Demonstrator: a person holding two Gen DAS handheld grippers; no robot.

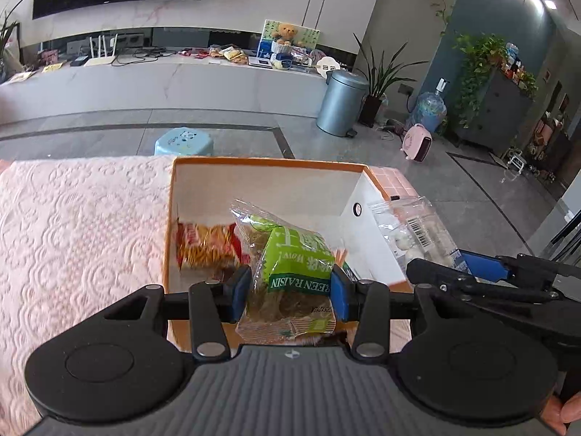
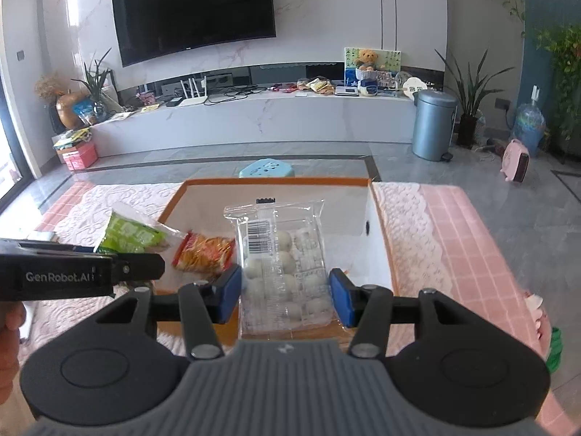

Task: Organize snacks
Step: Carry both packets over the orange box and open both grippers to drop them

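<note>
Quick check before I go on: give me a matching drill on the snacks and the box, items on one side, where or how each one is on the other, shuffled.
Items:
1. green raisin packet
2. clear pack of white balls
3. orange-red snack bag
4. orange-rimmed box

Places or states:
A. lying on the box floor
B. clamped in the right tool
C. sitting open on the pink cloth
D. clamped in the left tool

Pairs: 1-D, 2-B, 3-A, 4-C
</note>
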